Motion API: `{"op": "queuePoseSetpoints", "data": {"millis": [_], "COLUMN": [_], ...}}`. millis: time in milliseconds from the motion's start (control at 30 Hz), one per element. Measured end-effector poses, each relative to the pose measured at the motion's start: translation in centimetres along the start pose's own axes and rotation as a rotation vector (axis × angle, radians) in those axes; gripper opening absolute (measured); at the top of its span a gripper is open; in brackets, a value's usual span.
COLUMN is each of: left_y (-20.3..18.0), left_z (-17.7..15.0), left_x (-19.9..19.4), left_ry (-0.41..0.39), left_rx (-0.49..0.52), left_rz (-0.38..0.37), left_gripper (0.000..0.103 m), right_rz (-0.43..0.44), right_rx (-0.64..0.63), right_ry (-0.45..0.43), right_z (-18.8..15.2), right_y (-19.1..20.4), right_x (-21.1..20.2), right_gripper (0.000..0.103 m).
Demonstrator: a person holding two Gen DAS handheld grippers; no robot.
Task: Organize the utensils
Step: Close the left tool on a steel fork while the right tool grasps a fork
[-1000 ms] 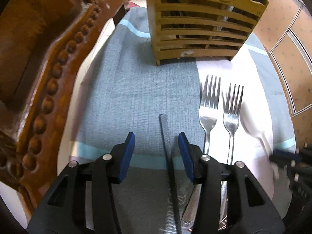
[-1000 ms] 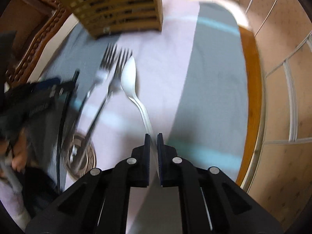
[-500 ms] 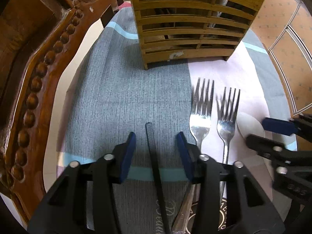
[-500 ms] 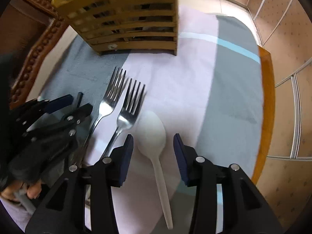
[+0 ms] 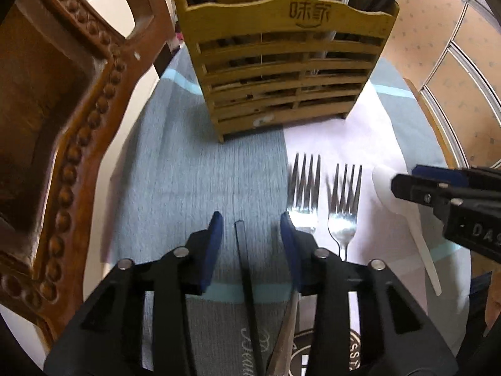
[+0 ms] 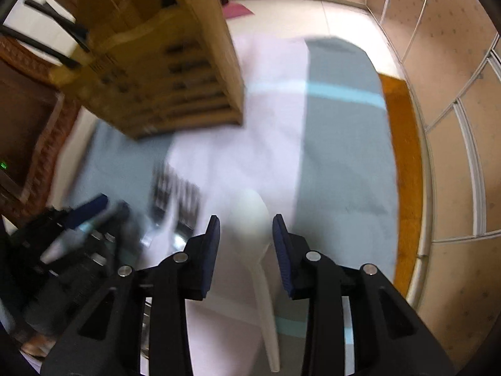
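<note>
Utensil holder (image 5: pixel 281 87): showing yellow-tan slatted bamboo, dark burnt-in characters near its top edge.
Cloth (image 5: pixel 194 175): showing blue-grey weave, pale lilac-white panel at centre right, thin light-blue stripes crossing.
Forks (image 5: pixel 305 194): gleaming silver, dark tines.
Spoon (image 6: pixel 253 219): appearing plain cream-white.
Chopstick (image 5: pixel 247 282): reading black.
Left gripper (image 5: pixel 250 222): showing black frame, navy-blue pads.
Right gripper (image 6: pixel 245 225): showing black frame, navy-blue pads.
Chair (image 5: pixel 62 125): showing red-brown carved wood, beaded trim, at left of frame.

A carved wooden chair (image 5: pixel 62 131) stands left of the cloth-covered table (image 6: pixel 404 163); beige tiled floor (image 6: pixel 454 62) lies beyond.
</note>
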State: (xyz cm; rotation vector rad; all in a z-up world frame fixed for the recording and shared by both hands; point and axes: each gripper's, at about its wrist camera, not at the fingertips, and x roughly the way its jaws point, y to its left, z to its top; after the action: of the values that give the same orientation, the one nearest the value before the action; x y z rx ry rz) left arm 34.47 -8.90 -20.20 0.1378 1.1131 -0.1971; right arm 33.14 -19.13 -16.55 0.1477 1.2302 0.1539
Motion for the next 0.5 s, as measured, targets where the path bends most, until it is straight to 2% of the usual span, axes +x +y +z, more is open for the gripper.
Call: {"op": "queuePoseSetpoints", "data": {"millis": [100, 300, 333, 400, 433, 500], "left_y": [-0.4, -0.1, -0.1, 0.0, 0.1, -0.1], "left_z": [0.0, -0.3, -0.6, -0.6, -0.6, -0.4], "left_x": [0.4, 0.9, 0.8, 0.9, 0.8, 0.6], "left_ry": [0.02, 0.038, 0.04, 0.046, 0.045, 0.037], "left_rx": [-0.005, -0.012, -0.017, -0.029, -0.031, -0.031], "left_rz": [-0.011, -0.002, 0.0, 0.001, 0.001, -0.001], "left_gripper": [0.039, 0.041, 0.042, 0.042, 0.042, 0.042], "right_rz": [0.084, 0.139, 0.147, 0.152, 0.156, 0.148], "right_rx": [-0.014, -0.02, -0.02, -0.019, -0.016, -0.024], "right_ry": [0.002, 0.044, 0.055, 0.059, 0.056, 0.05], "right_z": [1.3, 2.4, 2.9, 2.9, 2.9, 2.7], "right_y": [1.2, 2.0, 2.2, 2.2, 2.2, 2.1], "right_x": [0.6, 3.4, 4.0, 4.2, 3.9, 3.3], "right_gripper": [0.035, 0.035, 0.023, 0.018, 0.011, 0.007]}}
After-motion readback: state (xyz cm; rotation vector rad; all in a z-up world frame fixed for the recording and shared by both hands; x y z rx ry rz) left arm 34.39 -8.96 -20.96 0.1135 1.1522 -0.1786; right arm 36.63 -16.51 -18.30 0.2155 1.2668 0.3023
